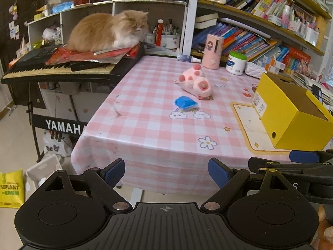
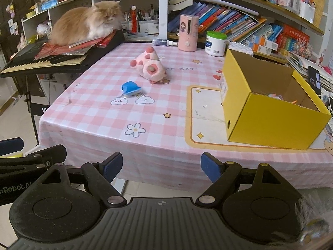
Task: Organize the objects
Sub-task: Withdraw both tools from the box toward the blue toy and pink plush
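Note:
A pink plush toy point(image 1: 196, 81) lies mid-table on the pink checked cloth point(image 1: 149, 125); it also shows in the right wrist view point(image 2: 149, 65). A small blue brush point(image 1: 185, 102) lies just in front of it, also seen in the right wrist view point(image 2: 131, 88). An open yellow box point(image 1: 291, 112) stands at the right, and the right wrist view point(image 2: 270, 108) shows small items inside it. My left gripper point(image 1: 166, 171) is open and empty before the table's near edge. My right gripper point(image 2: 161, 166) is open and empty beside it.
An orange cat point(image 1: 108, 30) sits on red papers on a keyboard point(image 1: 62, 68) at the left. A pink cylinder point(image 1: 213, 51), a white jar point(image 1: 236, 62) and bookshelves point(image 1: 260, 20) line the back. A white bin point(image 1: 44, 171) stands on the floor.

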Demonstrator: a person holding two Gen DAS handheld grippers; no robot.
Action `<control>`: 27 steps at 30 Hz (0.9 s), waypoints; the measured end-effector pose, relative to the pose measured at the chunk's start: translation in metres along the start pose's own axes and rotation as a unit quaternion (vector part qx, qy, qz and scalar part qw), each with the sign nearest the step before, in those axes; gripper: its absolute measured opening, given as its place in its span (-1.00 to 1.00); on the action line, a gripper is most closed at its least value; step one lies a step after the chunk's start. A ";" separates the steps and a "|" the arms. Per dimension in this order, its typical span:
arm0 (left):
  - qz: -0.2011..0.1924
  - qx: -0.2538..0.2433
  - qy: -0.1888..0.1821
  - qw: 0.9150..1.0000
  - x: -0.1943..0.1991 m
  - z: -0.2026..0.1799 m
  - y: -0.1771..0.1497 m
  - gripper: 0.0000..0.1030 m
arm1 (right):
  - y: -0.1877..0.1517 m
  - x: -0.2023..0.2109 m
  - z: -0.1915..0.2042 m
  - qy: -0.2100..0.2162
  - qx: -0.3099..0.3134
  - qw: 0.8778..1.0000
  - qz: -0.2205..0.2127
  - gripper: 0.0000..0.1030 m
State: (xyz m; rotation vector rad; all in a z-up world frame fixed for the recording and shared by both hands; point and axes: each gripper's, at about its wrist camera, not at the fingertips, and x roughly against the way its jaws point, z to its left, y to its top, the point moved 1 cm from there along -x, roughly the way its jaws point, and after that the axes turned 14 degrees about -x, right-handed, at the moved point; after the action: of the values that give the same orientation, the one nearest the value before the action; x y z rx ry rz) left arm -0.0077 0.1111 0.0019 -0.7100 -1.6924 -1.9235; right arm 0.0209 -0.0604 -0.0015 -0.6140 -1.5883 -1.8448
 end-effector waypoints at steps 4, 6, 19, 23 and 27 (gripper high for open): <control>0.002 0.004 0.003 1.000 -0.011 0.003 0.007 0.74 | 0.006 -0.011 0.003 0.004 0.004 1.000 0.004 0.58; 0.007 0.002 0.004 1.000 -0.019 0.004 0.011 0.74 | 0.011 -0.017 0.003 0.005 0.006 1.000 0.005 0.58; 0.019 0.015 -0.004 1.000 -0.076 0.005 0.051 0.73 | 0.062 -0.074 0.002 0.008 0.008 1.000 0.018 0.58; 0.025 0.022 0.002 0.999 -0.092 0.005 0.065 0.73 | 0.084 -0.090 -0.001 0.015 0.004 1.000 0.013 0.58; 0.026 0.034 0.007 0.999 -0.107 0.007 0.077 0.73 | 0.106 -0.108 -0.001 0.027 0.005 1.000 0.015 0.58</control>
State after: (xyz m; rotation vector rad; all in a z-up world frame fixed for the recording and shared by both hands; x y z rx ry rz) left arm 0.1232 0.1103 -0.0108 -0.7058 -1.7049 -1.8219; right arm 0.1720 -0.0537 -0.0036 -0.5753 -1.5450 -1.8151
